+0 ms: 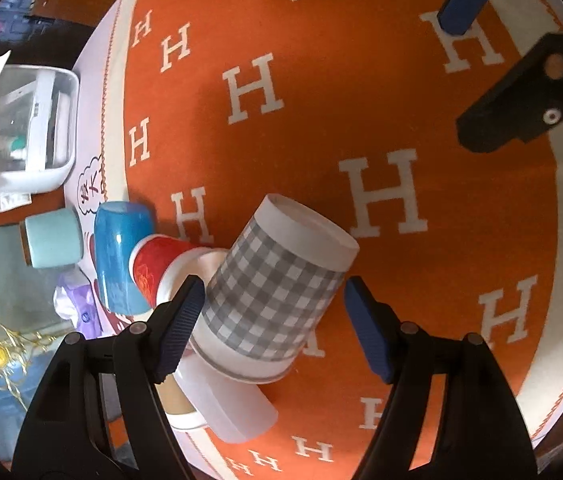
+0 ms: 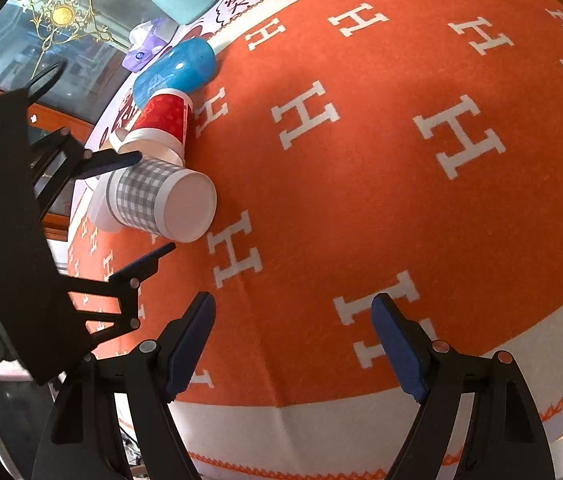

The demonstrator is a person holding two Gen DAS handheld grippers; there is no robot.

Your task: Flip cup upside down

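**Checked cup straddled by parted left fingers**

The left gripper (image 1: 273, 328) is held spread around the checked cup (image 1: 277, 280), base up on the orange cloth (image 1: 361, 80); contact cannot be told. The right gripper (image 2: 293, 344) is spread, empty. Beyond, a red cup (image 1: 157, 264) and blue cup (image 1: 117, 252) are seen.

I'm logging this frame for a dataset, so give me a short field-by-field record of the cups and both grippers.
target: checked cup, upside down on the orange cloth
left gripper: open, fingers either side of checked cup
right gripper: open, holding nothing, over bare cloth
neighbours: red cup, blue cup, both inverted
contact: cannot tell if the left finger touches the cup
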